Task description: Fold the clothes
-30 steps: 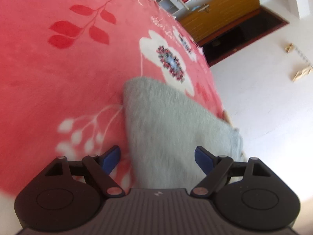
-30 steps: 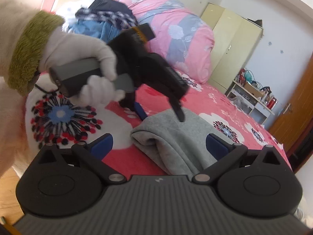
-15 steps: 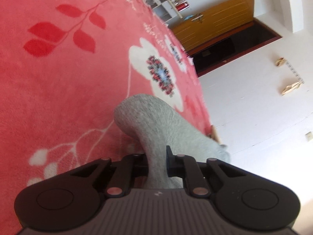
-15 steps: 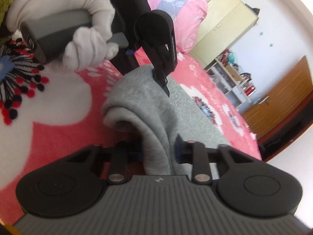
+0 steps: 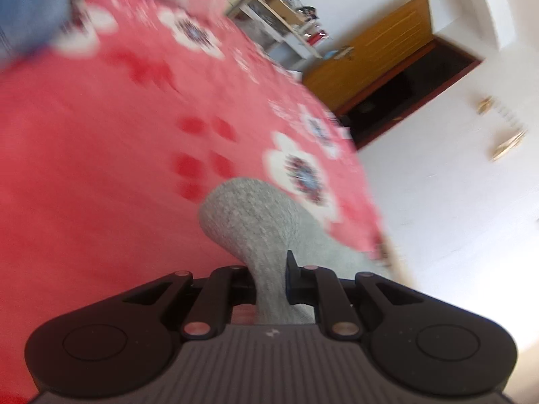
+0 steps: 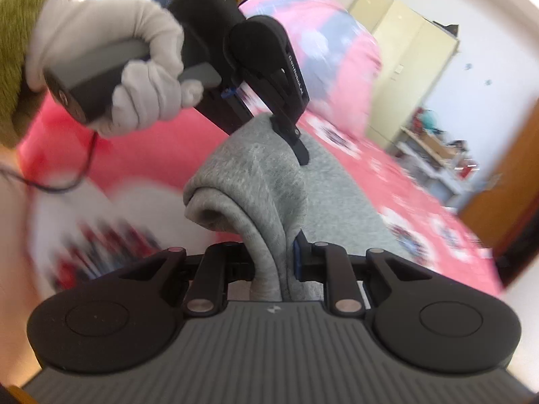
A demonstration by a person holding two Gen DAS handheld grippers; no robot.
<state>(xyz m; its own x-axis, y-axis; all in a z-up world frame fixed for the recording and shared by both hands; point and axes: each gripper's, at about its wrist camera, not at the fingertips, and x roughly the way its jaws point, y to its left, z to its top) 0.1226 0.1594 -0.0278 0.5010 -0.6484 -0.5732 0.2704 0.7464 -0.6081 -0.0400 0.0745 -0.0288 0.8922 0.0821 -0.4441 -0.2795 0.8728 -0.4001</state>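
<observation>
Left wrist view: pretty blurry. A red floral blanket fills most of it, with a wooden door and a cluttered shelf off at the far side, and something blue smeared in the top corner. The grey garment bunches up off the blanket, and the left gripper is clamped tight on a fold of it.

Right wrist view: the right gripper is pinching a thick rolled edge of the same garment, jaws squeezed in on the fabric. Across from it a white-gloved hand with a green fuzzy cuff holds the other gripper's handle, angled down, its fingers biting the garment's top ridge. A pink duvet and pale wardrobe sit behind.
</observation>
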